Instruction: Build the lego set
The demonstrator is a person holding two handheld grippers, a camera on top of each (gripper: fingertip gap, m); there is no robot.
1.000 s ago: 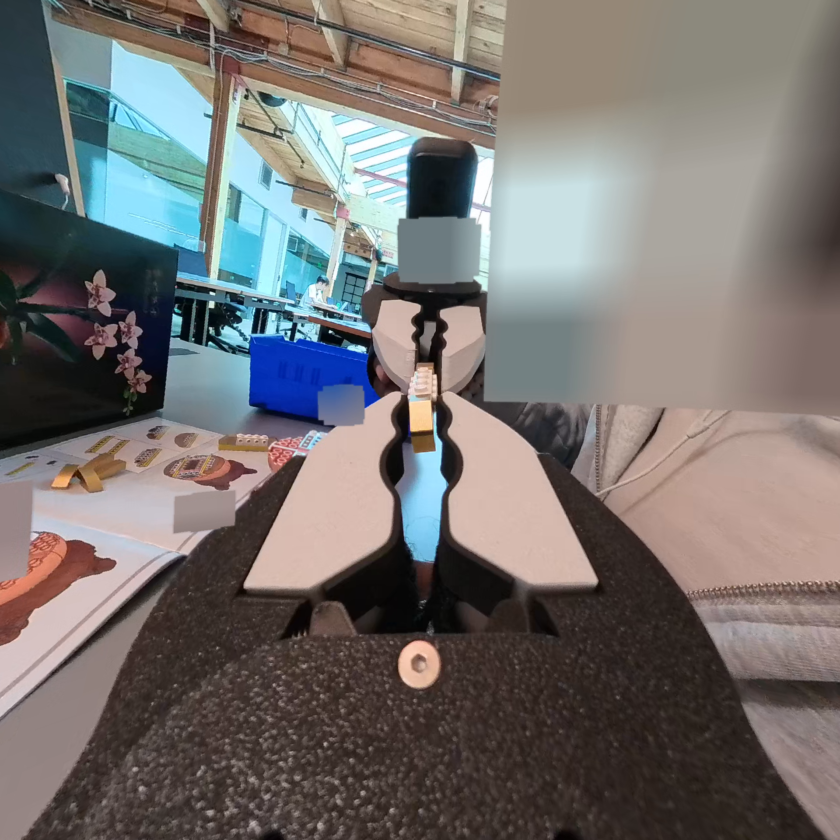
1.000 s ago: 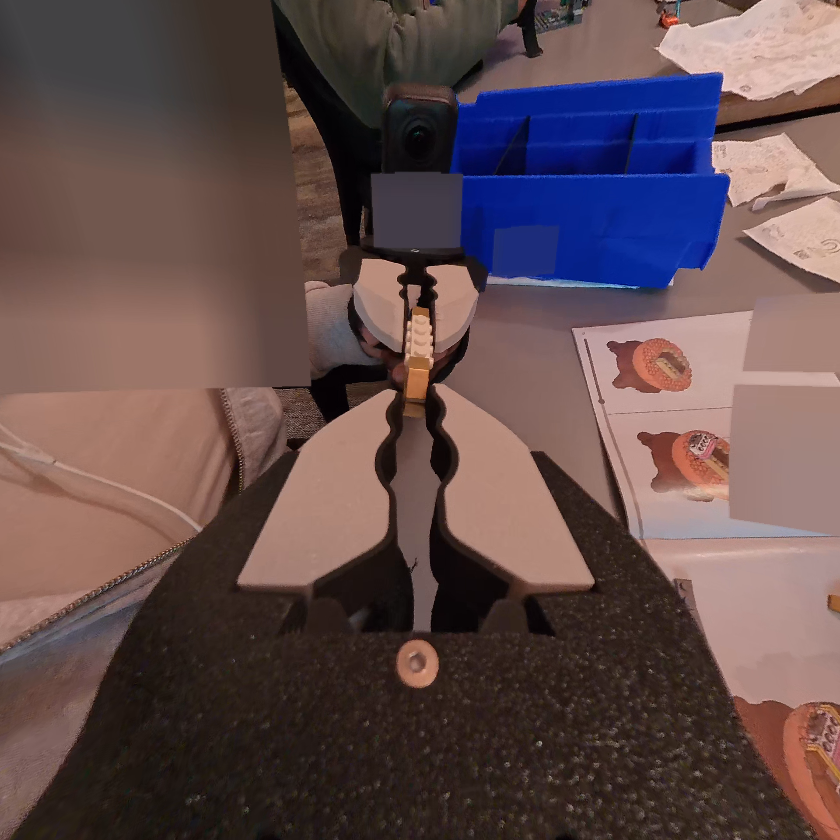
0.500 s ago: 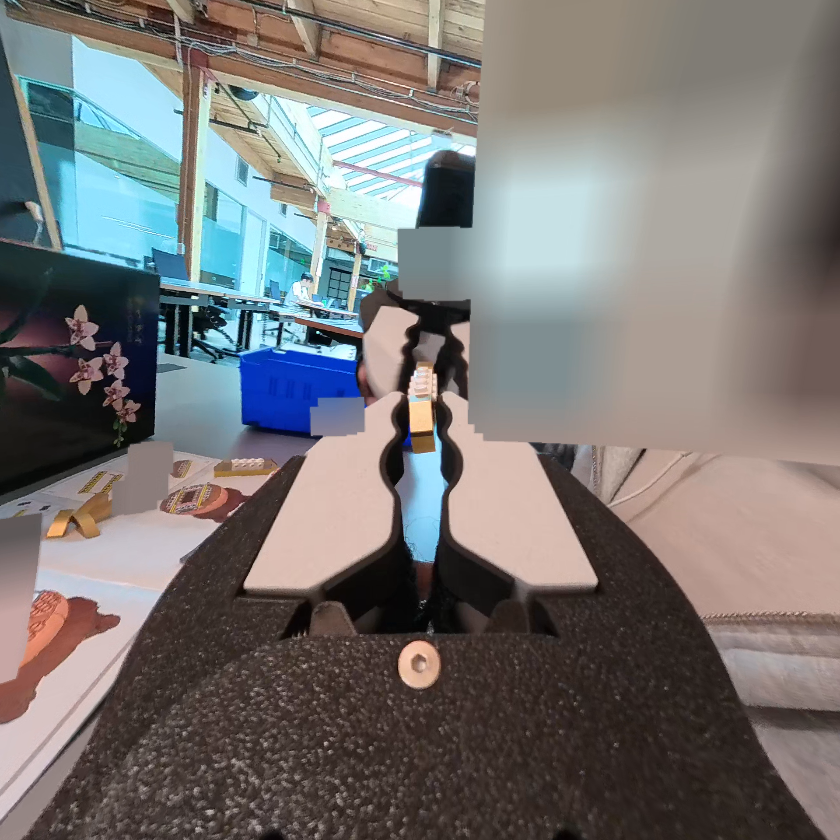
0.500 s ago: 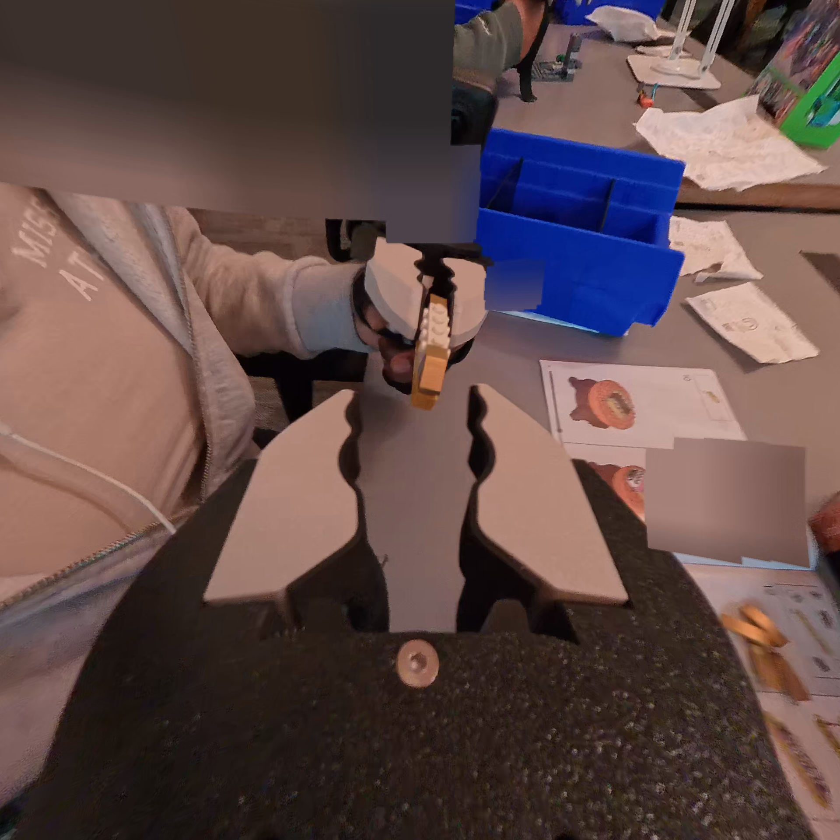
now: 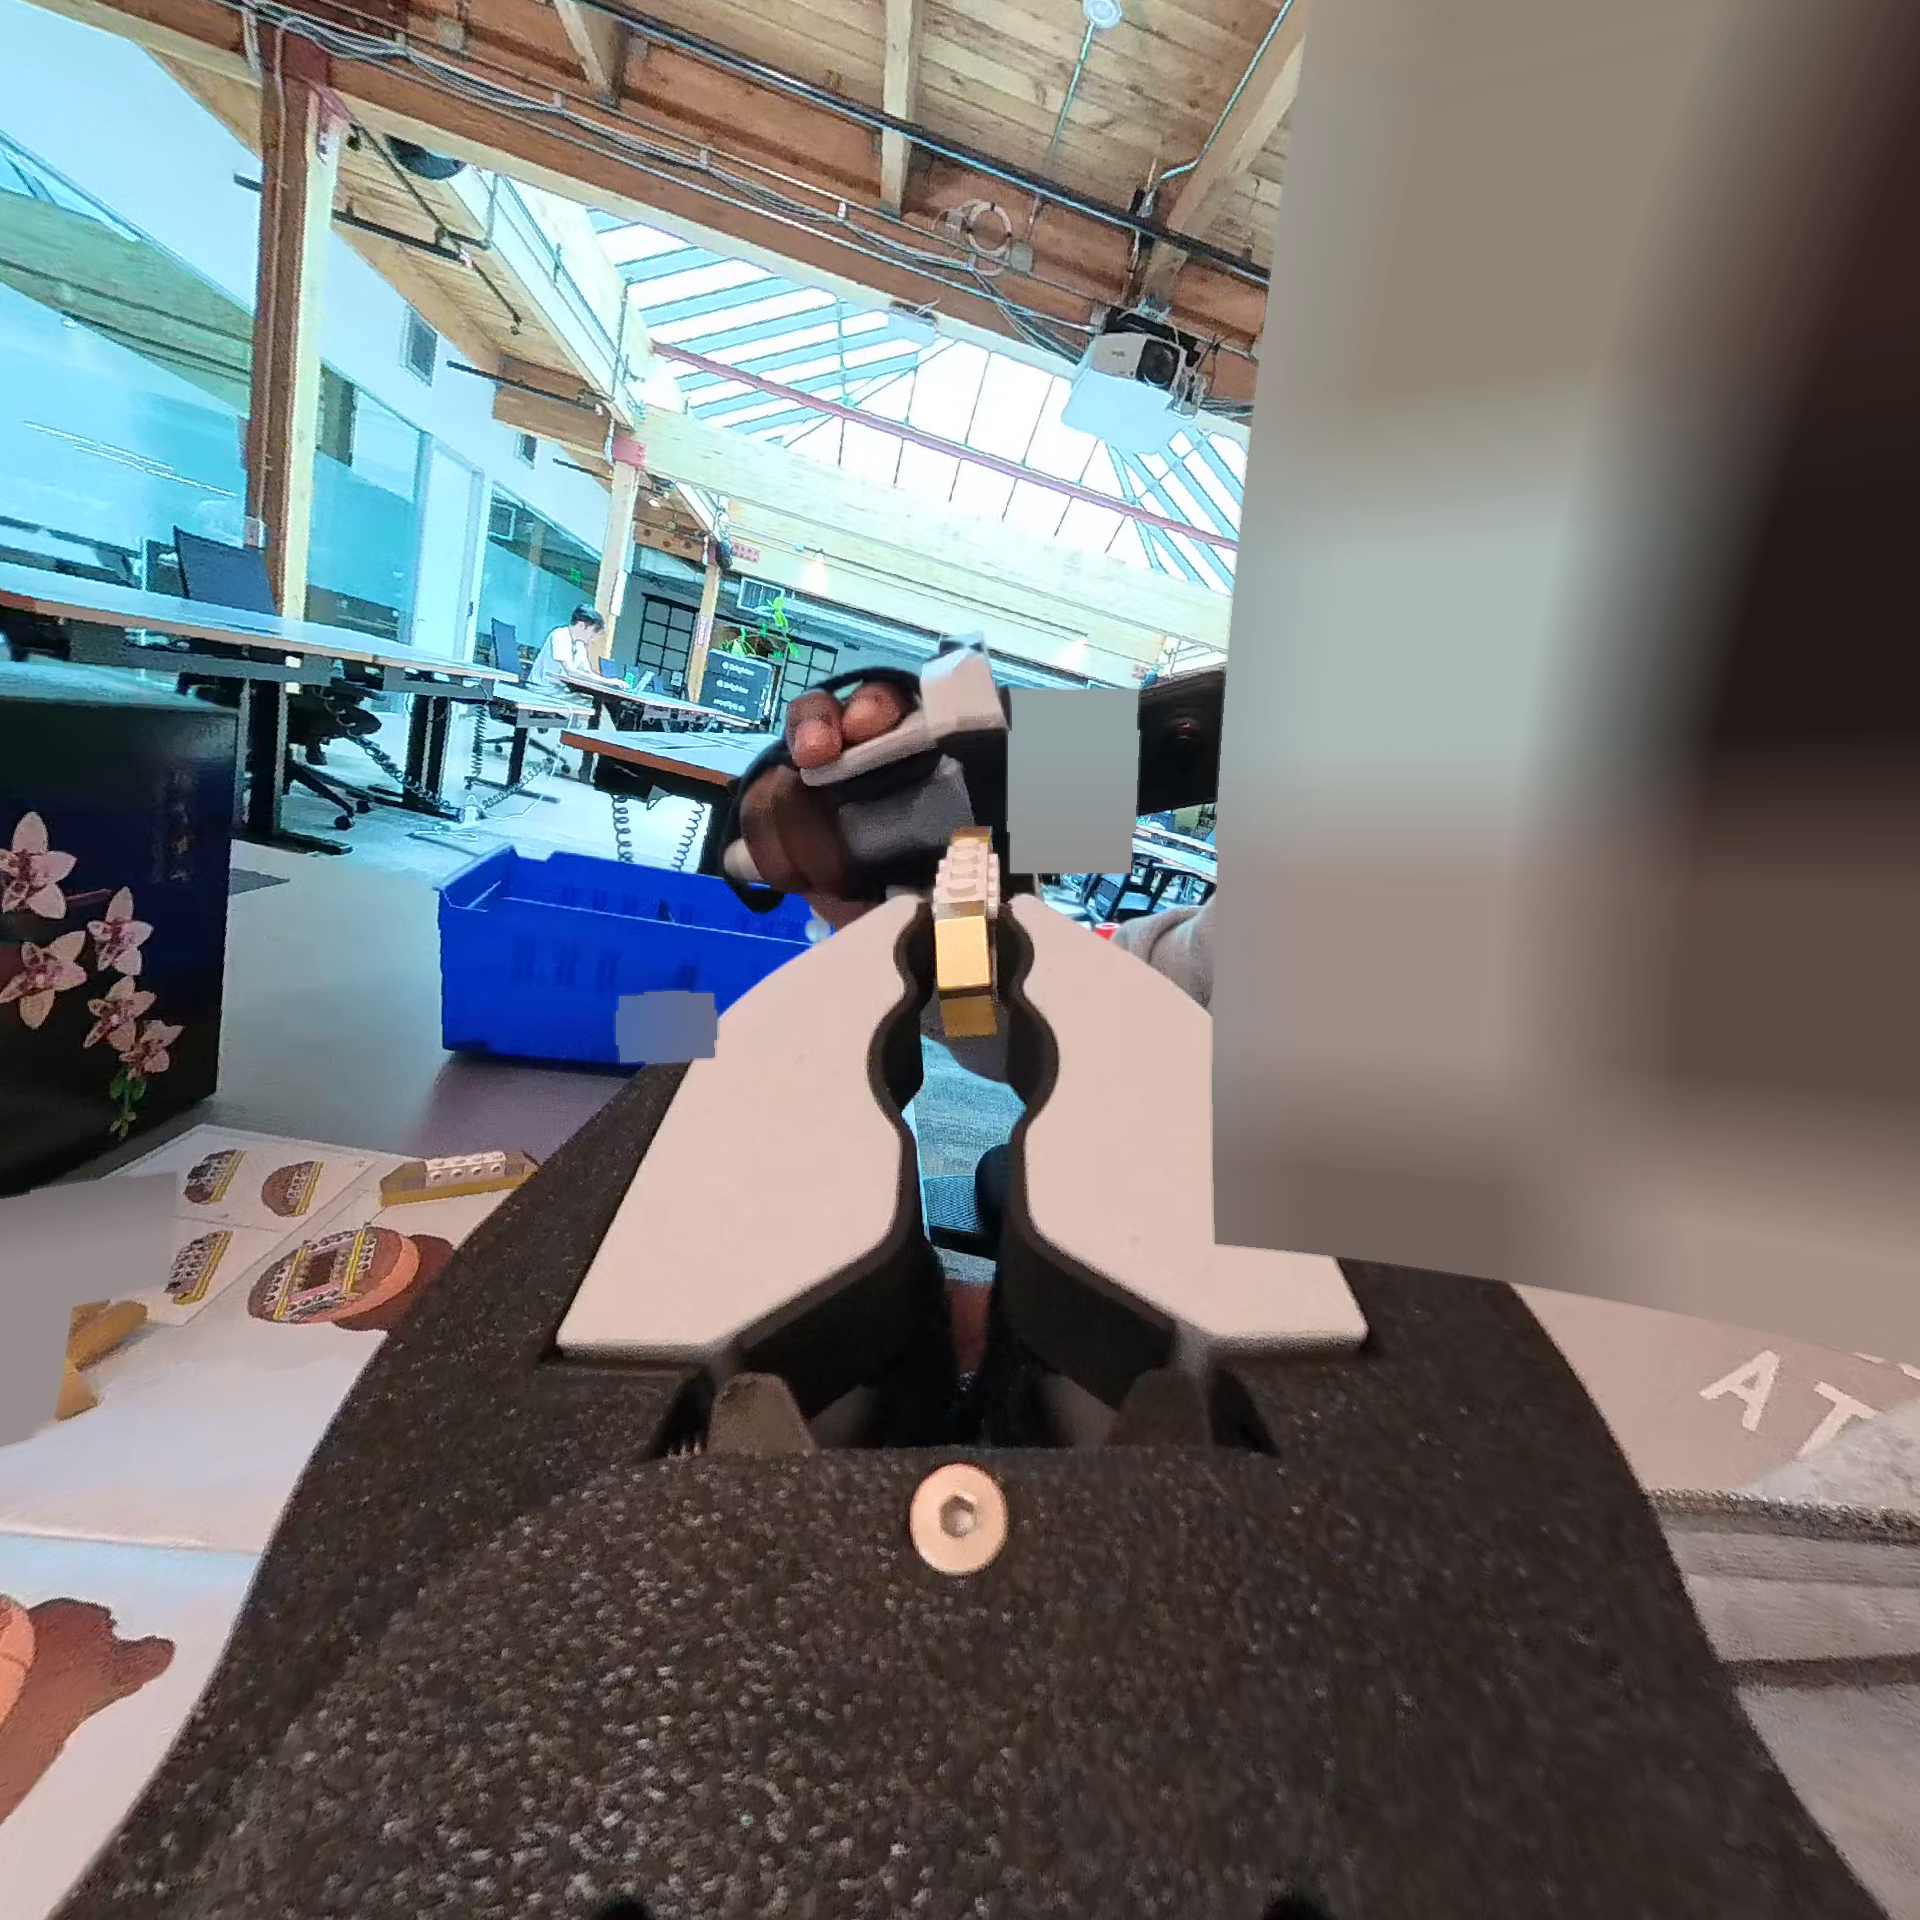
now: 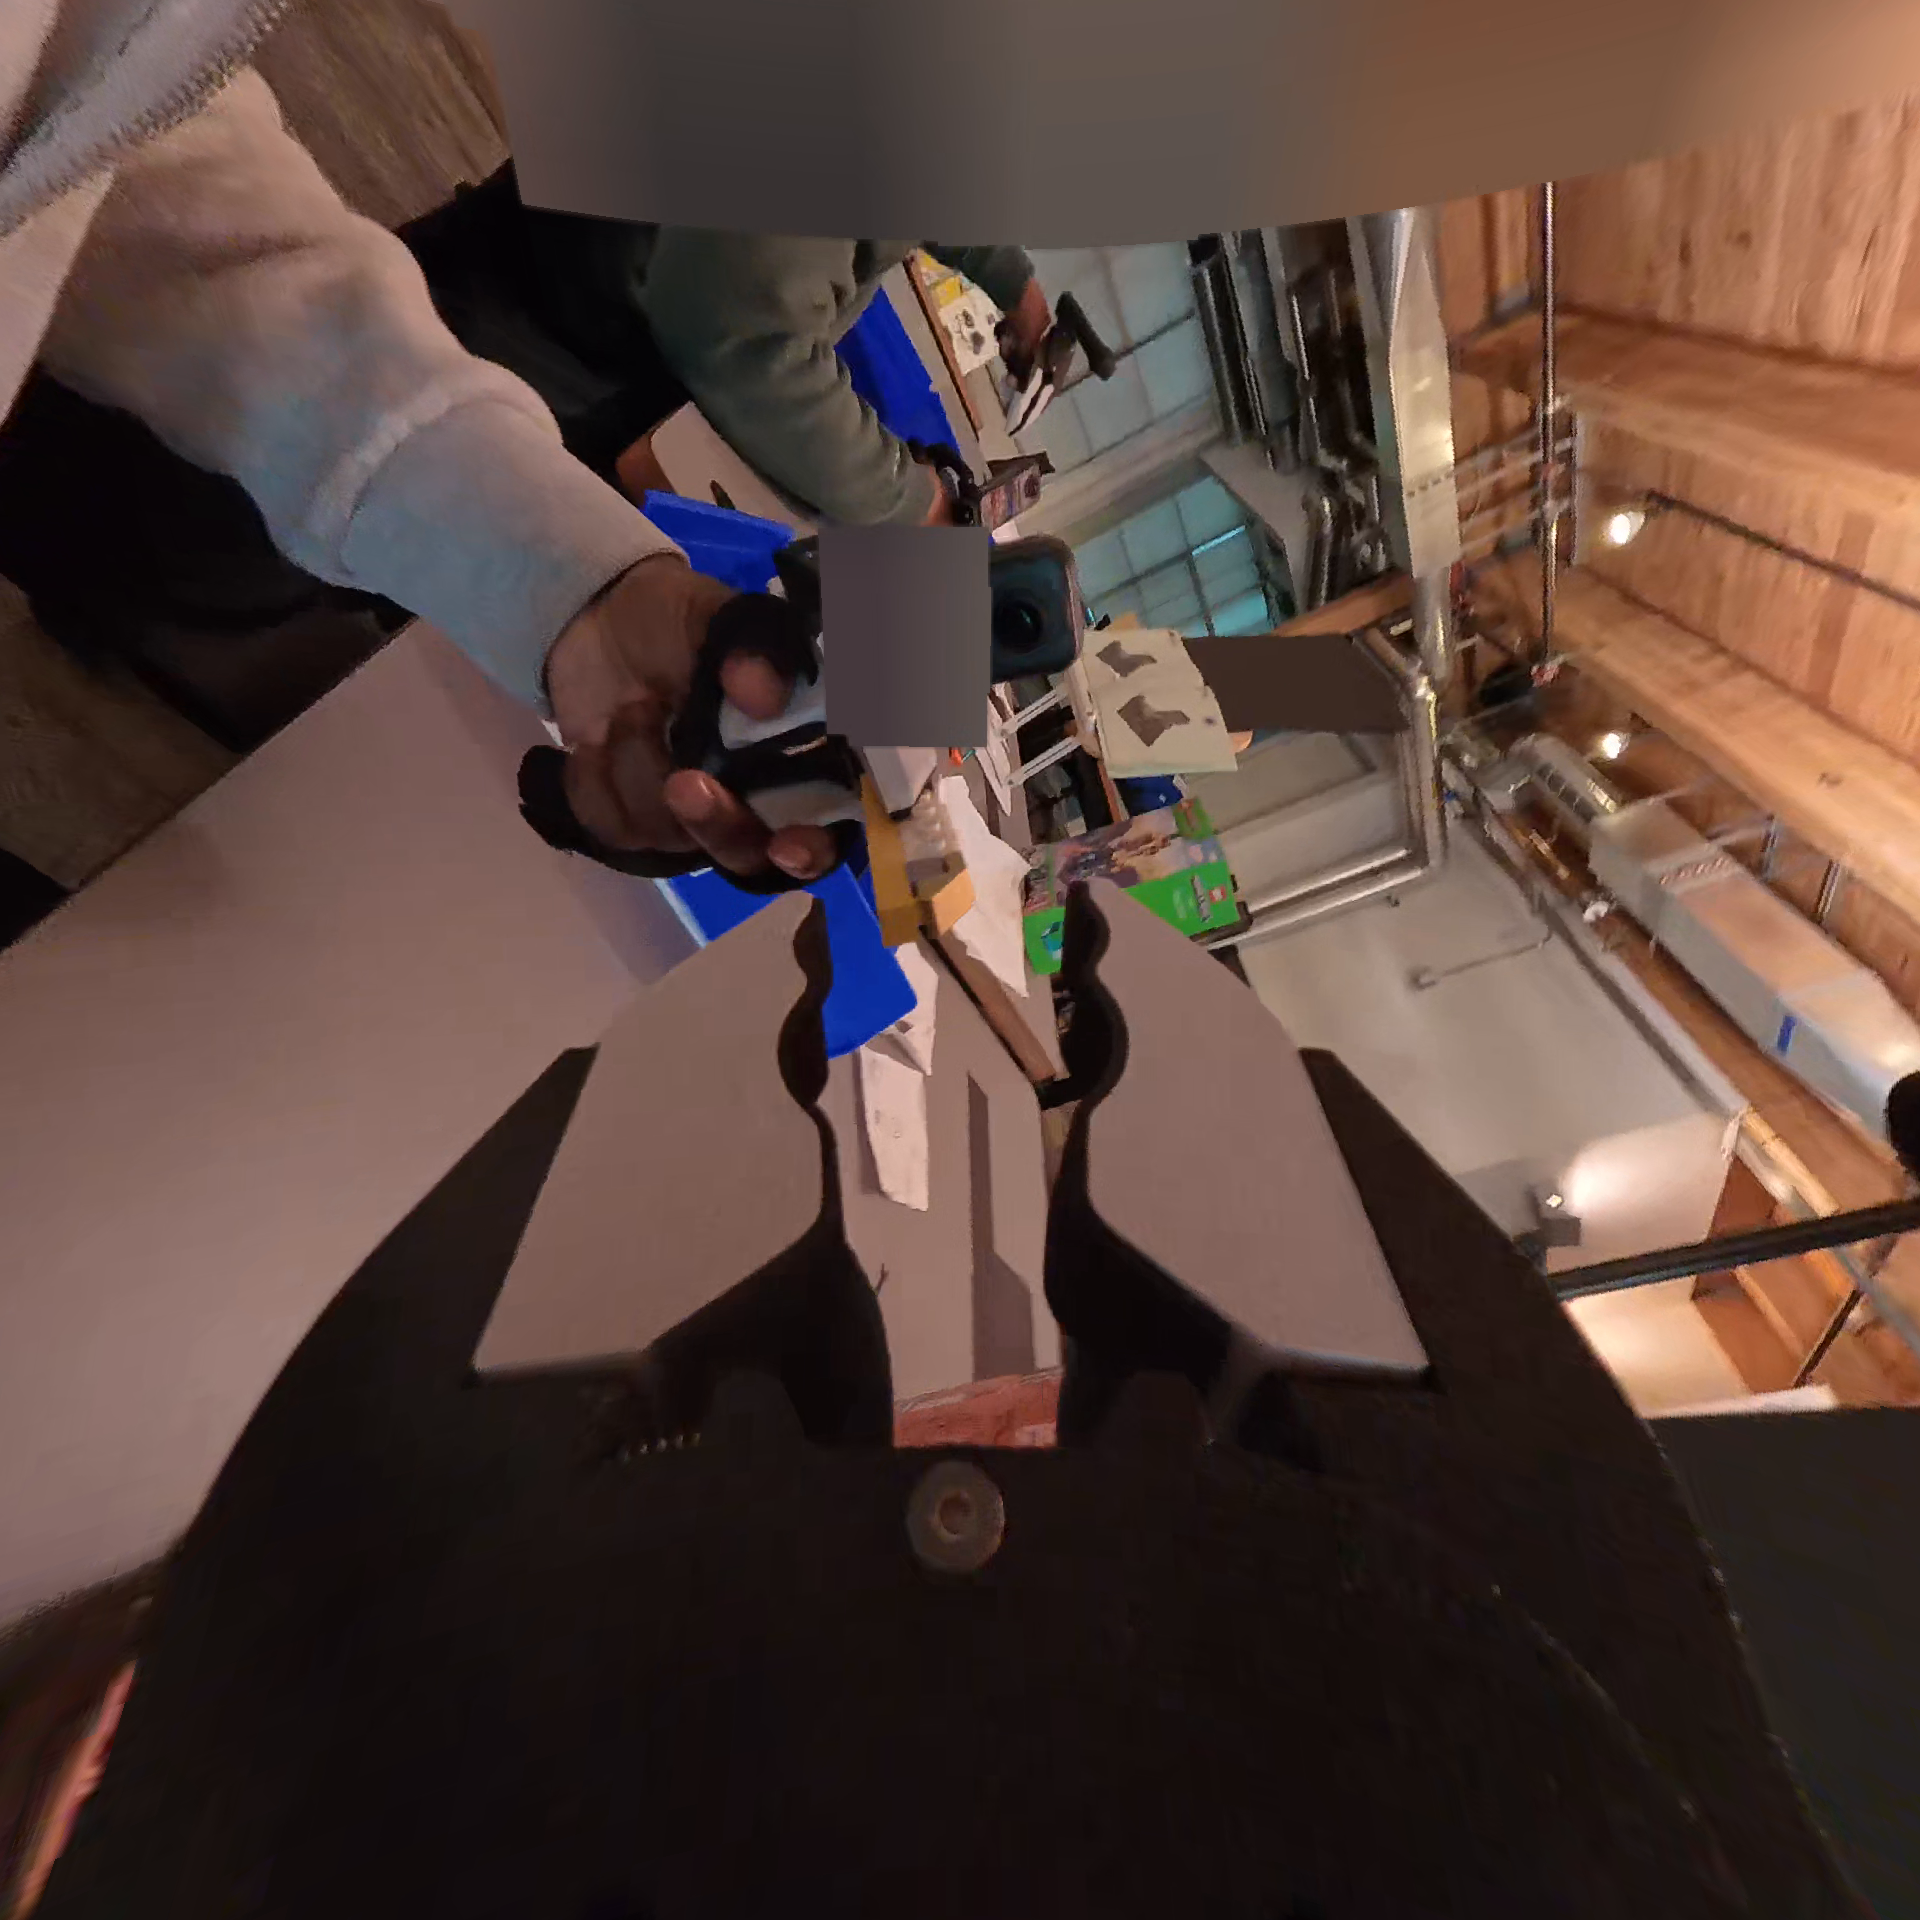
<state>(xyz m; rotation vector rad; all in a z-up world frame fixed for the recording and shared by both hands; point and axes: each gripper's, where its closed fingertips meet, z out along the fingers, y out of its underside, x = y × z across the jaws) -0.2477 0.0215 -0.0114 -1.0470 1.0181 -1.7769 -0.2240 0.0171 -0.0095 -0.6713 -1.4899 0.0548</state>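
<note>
Gripping a small gold-and-white stack of lego bricks (image 5: 964, 940) at its fingertips, the left gripper (image 5: 964, 935) has its grey jaws pressed narrow around the piece, holding it up in the air above the grey table (image 5: 343, 997). The right gripper (image 6: 940, 914) stands with its jaws wide apart and holds nothing; in its tilted view the same brick stack (image 6: 920, 857) shows just beyond its tips. On the white printed instruction sheets (image 5: 312, 1236) lies another gold brick strip with white studs (image 5: 457, 1179), and a blue plastic parts bin (image 5: 613, 956) sits farther back. By my reading the build is early: only small sub-assemblies exist, and the round model pictured on the sheets is yet to be put together
</note>
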